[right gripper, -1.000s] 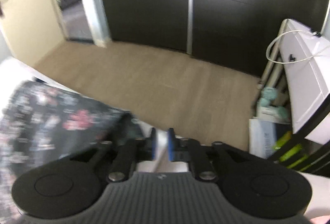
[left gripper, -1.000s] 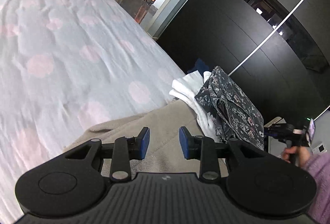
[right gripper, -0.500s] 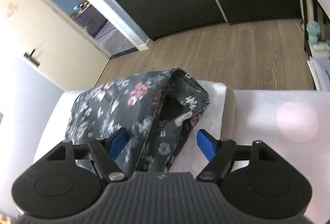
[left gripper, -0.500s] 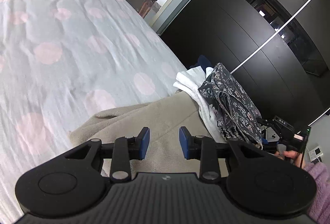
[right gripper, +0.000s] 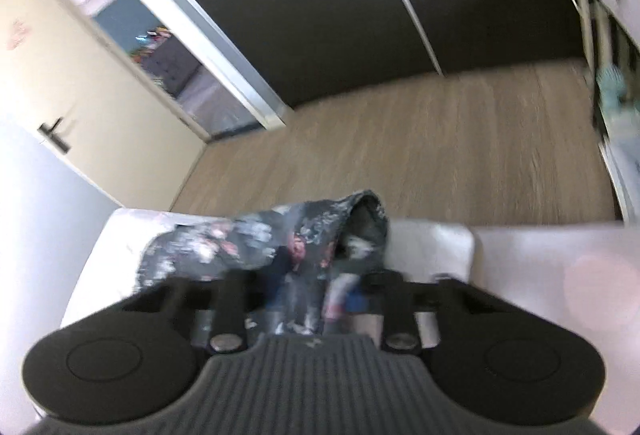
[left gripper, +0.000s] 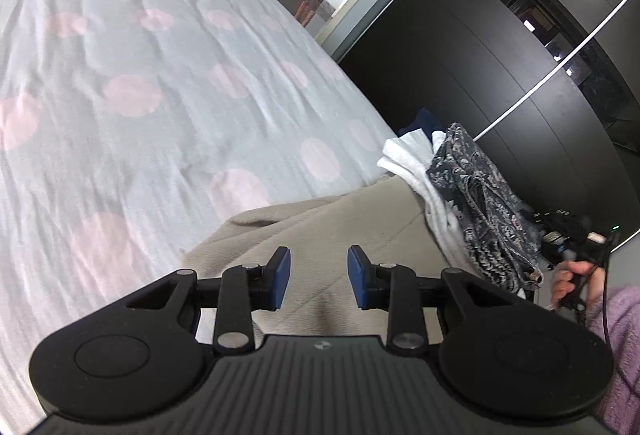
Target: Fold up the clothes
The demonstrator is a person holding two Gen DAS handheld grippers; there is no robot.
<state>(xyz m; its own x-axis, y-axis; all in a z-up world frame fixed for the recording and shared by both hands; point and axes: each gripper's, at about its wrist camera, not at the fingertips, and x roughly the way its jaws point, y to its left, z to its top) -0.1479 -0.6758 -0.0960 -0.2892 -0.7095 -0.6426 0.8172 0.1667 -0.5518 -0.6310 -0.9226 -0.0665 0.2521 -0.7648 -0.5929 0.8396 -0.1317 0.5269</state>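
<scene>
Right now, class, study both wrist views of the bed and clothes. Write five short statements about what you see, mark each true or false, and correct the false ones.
1. The left gripper is open over a beige garment. True.
2. The bedspread is plain blue. False: it is pale grey with pink dots.
3. The dark floral garment lies between the fingers of the right gripper. True, though blur hides whether they are clamped.
4. The floral garment lies on white folded fabric. True.
5. The floor is carpeted in red. False: it is light wood planking.
</scene>
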